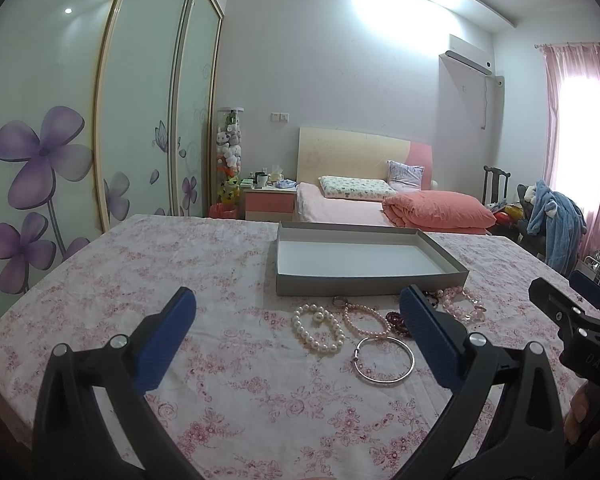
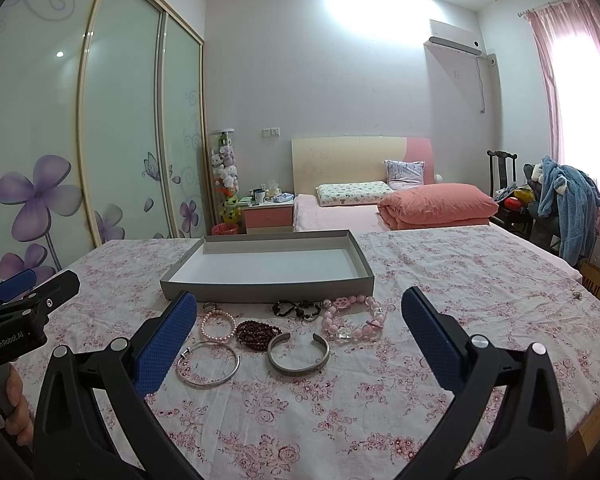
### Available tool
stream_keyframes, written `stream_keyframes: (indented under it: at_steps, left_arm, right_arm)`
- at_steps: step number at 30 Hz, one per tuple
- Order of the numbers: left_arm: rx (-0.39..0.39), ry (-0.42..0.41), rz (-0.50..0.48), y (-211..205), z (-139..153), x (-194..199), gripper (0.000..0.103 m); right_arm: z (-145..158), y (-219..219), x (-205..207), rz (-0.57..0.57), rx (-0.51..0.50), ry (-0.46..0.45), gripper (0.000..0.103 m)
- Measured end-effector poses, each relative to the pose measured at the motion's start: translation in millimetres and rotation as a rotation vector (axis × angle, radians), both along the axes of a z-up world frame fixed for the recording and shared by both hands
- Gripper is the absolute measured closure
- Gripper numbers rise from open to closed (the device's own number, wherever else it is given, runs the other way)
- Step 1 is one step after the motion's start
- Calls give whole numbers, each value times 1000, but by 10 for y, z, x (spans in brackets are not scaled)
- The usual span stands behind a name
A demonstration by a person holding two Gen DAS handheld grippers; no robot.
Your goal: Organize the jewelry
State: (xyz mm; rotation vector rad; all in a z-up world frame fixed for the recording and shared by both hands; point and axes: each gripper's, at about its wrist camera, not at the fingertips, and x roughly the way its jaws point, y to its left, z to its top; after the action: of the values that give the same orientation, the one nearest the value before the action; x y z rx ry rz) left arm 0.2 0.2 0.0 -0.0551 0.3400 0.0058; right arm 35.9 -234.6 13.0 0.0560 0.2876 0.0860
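Jewelry lies in a loose row on my counter (image 2: 440, 264), on its floral cloth, just in front of the grey tray (image 2: 268, 292), which holds nothing. From the right wrist I see a pink pearl bracelet (image 2: 218, 325), dark red beads (image 2: 256, 332), a black bead bracelet (image 2: 296, 309), a pink chunky bracelet (image 2: 354, 318), a silver bangle (image 2: 208, 364) and a silver cuff (image 2: 299, 354). From the left wrist a white pearl bracelet (image 1: 318, 330) shows too, left of the bangle. My left claw (image 1: 298, 338) hangs above the cloth with its fingers wide apart, gripping nothing. My right claw (image 2: 299, 338) is likewise spread, empty, over the cuff.
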Motion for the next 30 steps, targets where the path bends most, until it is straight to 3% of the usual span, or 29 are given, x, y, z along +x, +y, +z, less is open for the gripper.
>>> stream_keyframes:
  at_steps: [30]
  left_arm:
    - [-7, 1, 1, -13, 1, -40, 4]
  right_arm:
    - [15, -22, 2, -3, -4, -3, 2]
